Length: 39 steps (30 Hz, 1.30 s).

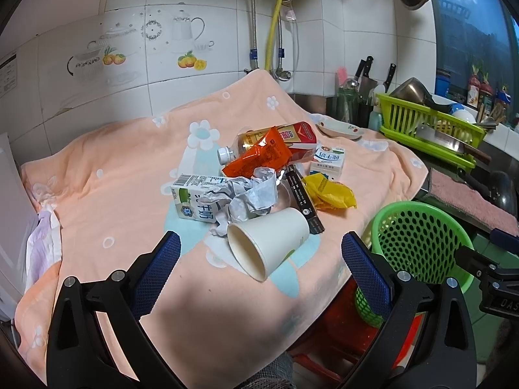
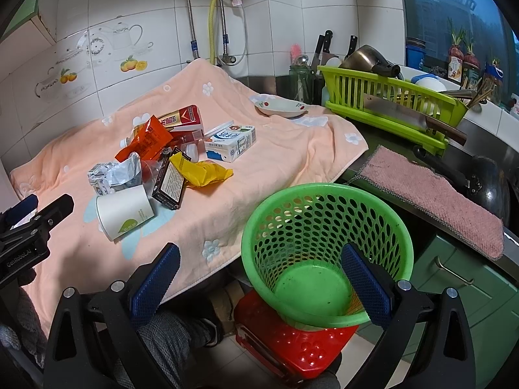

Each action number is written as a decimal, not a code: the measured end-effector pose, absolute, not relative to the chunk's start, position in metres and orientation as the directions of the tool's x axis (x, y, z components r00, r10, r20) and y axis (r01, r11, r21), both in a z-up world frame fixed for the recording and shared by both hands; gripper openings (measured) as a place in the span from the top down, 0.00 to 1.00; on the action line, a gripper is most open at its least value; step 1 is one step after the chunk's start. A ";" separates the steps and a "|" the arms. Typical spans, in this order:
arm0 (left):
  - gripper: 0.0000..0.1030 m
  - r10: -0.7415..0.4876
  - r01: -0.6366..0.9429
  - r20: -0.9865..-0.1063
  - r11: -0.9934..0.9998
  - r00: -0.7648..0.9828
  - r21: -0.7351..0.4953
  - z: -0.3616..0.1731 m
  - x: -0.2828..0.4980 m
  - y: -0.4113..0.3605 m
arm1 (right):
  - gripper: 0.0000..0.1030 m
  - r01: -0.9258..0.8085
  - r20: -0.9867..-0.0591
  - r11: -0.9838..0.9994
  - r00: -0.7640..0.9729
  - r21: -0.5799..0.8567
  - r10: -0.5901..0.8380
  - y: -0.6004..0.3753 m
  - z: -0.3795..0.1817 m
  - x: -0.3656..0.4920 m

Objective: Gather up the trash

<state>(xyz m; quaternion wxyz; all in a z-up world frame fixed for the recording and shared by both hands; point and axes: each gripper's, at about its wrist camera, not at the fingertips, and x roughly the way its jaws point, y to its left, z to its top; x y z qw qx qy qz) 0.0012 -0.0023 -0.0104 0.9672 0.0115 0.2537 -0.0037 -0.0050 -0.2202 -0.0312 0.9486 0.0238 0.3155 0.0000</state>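
Note:
A heap of trash lies on a peach towel (image 1: 113, 175) (image 2: 275, 159). Nearest is a white paper cup (image 1: 269, 246) (image 2: 125, 211) on its side, mouth toward me. Behind it are crumpled paper (image 1: 249, 194) (image 2: 118, 171), a milk carton (image 1: 191, 199), a black box (image 1: 303, 194) (image 2: 170, 184), a yellow wrapper (image 1: 329, 191) (image 2: 202, 171), an orange packet (image 1: 259, 157) (image 2: 147, 144), a plastic bottle (image 1: 240, 146), a red carton (image 1: 298, 136) (image 2: 185, 120) and a blue-white carton (image 1: 327, 160) (image 2: 232, 144). My left gripper (image 1: 261, 253) is open just short of the cup. My right gripper (image 2: 259, 265) is open and empty above the green basket (image 2: 327, 243) (image 1: 418, 240).
The basket stands on a red stool (image 2: 292, 347) beside the table. A saucer (image 2: 280, 107) sits on the towel's far corner. A lime dish rack (image 2: 389, 107) with a cleaver, a pink cloth (image 2: 431, 194), a black pan and knives are to the right. Tiled wall lies behind.

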 end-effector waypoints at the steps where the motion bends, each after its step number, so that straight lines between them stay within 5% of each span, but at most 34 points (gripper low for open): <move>1: 0.05 -0.002 0.014 -0.492 1.000 0.871 0.021 -0.010 0.002 -0.003 | 0.07 0.015 -0.599 0.999 0.801 0.045 0.015 -0.220 -0.032 -0.005; 39: 0.05 0.007 0.006 -0.517 1.000 0.856 0.023 -0.015 0.014 -0.001 | 0.07 0.007 -0.624 0.999 0.781 0.048 0.025 -0.213 -0.041 0.009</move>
